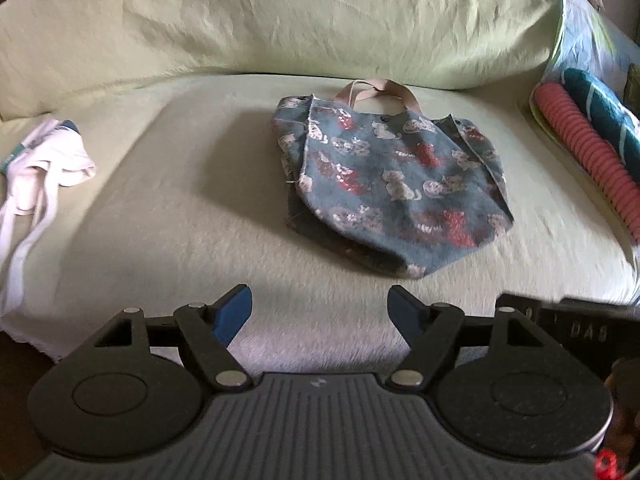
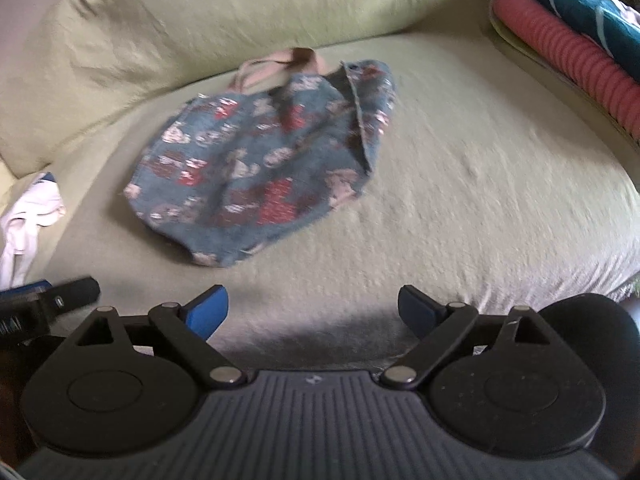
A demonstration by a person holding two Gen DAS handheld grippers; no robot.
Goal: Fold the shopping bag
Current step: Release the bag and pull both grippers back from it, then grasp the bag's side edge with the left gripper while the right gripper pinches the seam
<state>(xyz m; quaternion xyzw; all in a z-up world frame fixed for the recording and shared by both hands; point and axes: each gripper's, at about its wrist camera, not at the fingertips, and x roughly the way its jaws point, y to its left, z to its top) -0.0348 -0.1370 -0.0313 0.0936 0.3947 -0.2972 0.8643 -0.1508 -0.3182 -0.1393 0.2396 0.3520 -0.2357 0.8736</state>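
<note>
A blue fabric shopping bag (image 1: 392, 184) printed with white and red cats lies flat on the pale green sofa seat (image 1: 180, 208), its tan handles (image 1: 378, 90) pointing toward the backrest. One side of it is turned over on itself. The right wrist view shows the same bag (image 2: 256, 168) ahead and to the left, blurred. My left gripper (image 1: 320, 312) stands open just short of the bag's near edge, nothing between its blue pads. My right gripper (image 2: 314, 314) is open too, hovering over bare seat in front of the bag.
A crumpled white cloth bag (image 1: 44, 160) with long straps lies at the seat's left end. Rolled pink (image 1: 588, 160) and teal (image 1: 604, 116) towels are stacked at the right end. The green back cushion (image 1: 280, 20) rises behind the bag.
</note>
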